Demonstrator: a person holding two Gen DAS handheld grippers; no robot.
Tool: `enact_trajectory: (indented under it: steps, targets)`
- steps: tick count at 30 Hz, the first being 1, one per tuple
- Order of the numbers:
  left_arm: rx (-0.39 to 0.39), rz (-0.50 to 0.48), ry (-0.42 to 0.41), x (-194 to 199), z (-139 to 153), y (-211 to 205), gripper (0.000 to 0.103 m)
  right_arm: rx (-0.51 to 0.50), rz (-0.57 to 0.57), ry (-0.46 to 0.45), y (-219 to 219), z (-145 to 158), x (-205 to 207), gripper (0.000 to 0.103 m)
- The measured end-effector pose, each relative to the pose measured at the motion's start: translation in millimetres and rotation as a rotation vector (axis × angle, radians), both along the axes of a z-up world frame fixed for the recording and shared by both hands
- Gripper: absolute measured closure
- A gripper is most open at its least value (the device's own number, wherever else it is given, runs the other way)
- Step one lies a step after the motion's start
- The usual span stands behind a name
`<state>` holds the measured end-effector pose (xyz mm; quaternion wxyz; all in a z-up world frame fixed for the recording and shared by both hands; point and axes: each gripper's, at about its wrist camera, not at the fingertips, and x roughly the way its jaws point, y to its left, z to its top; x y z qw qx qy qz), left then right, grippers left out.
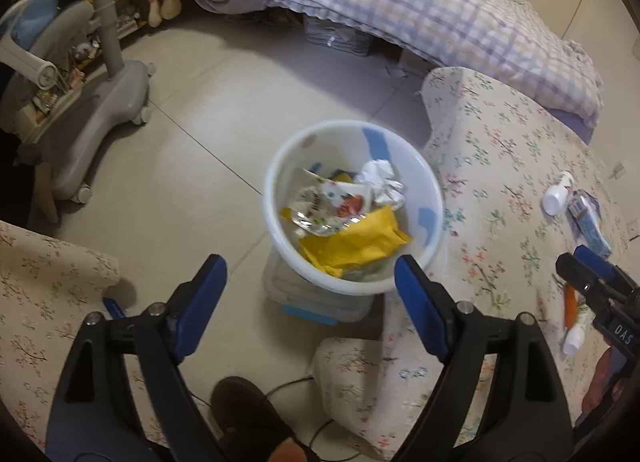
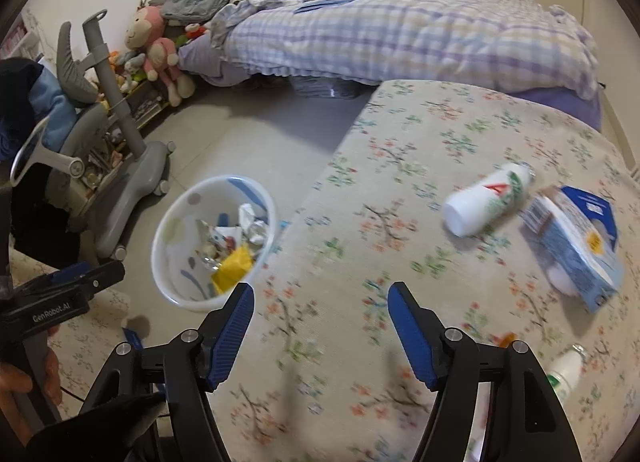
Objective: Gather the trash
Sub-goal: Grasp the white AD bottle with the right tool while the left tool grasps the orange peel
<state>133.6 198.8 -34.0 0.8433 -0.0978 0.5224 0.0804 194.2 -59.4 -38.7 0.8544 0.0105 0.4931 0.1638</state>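
Even, soft indoor light, faint shadows on the floor (image 1: 180, 110); fisheye bending and dark corners; slight motion blur throughout

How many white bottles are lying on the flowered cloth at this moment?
2. One white bottle lies on the flowered cloth beside the blue carton. A smaller white bottle lies nearer, partly behind the right gripper. Others may be hidden.

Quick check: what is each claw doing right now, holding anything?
Left claw: open, empty, above the bin.
Right claw: open, empty, above the floral cloth.
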Motion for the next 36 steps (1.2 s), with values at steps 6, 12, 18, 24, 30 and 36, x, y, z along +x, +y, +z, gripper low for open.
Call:
enact_trajectory:
  steps: [6, 12, 18, 24, 30, 36]
  targets:
    - [-0.033, -0.065, 0.021, 1.7, -3.8, -27.9, 0.017, -0.054, -0.069, 0.020, -40.0, 3.3, -14.8, 0.029]
    - [-0.043, -0.118, 0.007, -0.3, -1.0, -53.4, 0.016, -0.085, -0.217, 0.083, -93.0, -3.3, -22.0, 0.027]
    - [-0.049, -0.167, 0.006, 0.2, 0.5, -79.7, 0.015, -0.032, -0.364, 0.179, -146.8, -17.6, -26.3, 0.027]
    - [-0.051, -0.214, 0.003, 1.8, 2.0, -106.6, 0.015, -0.009, -0.409, 0.240, -169.5, -33.6, -25.7, 0.027]
    - [-0.049, -0.273, 0.000, 2.4, 1.3, -137.5, 0.015, 0.062, -0.412, 0.339, -178.2, -56.1, -25.0, 0.040]
    - [-0.051, -0.326, 0.021, 5.1, -3.0, -170.4, 0.015, 0.003, -0.358, 0.300, -181.0, -46.4, -33.2, 0.054]
